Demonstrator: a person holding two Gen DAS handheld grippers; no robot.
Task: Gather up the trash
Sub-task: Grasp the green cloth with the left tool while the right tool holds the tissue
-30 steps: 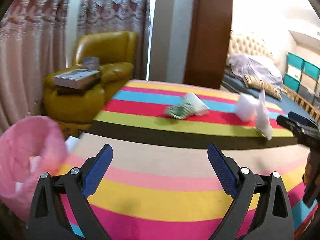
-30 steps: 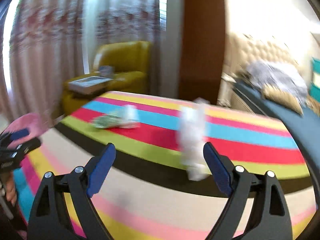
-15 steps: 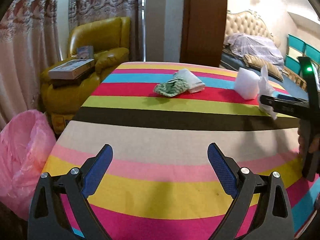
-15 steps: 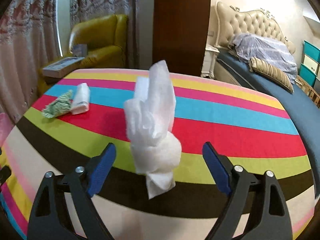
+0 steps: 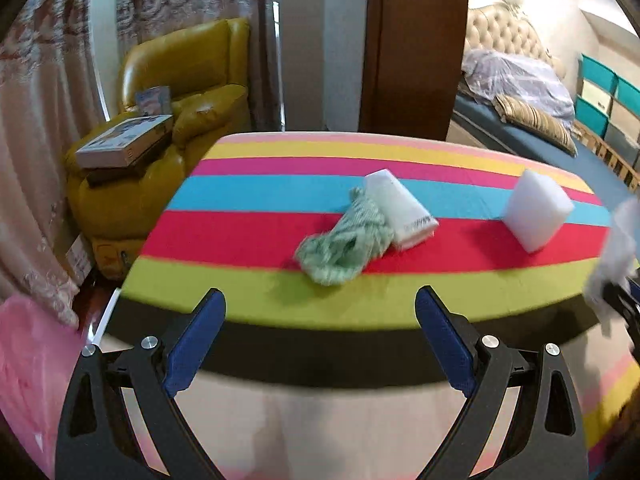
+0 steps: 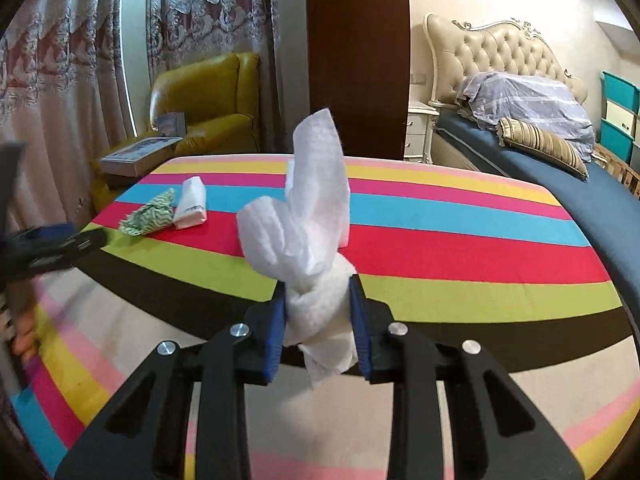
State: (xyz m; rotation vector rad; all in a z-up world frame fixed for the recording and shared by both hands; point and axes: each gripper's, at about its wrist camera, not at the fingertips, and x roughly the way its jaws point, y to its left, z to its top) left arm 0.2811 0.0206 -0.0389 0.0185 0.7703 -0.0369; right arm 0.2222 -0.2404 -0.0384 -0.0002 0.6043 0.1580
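Note:
My right gripper (image 6: 318,320) is shut on a knotted white tissue (image 6: 304,236), which stands up between its blue pads above the striped table (image 6: 460,240). The tissue also shows blurred at the right edge of the left wrist view (image 5: 614,256). My left gripper (image 5: 318,320) is open and empty over the table's near part. Ahead of it lie a green patterned crumpled wrapper (image 5: 344,240), a white tissue pack (image 5: 402,208) touching it, and a white foam block (image 5: 536,210). The wrapper (image 6: 148,214) and pack (image 6: 191,202) also show at left in the right wrist view.
A pink bin bag (image 5: 36,376) sits low at the left, beside the table. A yellow armchair (image 5: 168,128) with boxes on it stands behind the table's left. A bed (image 6: 560,152) is at the right, curtains at the left.
My right gripper has closed on the white tissue, which was free between open jaws before. My left gripper has moved forward toward the wrapper and tissue pack.

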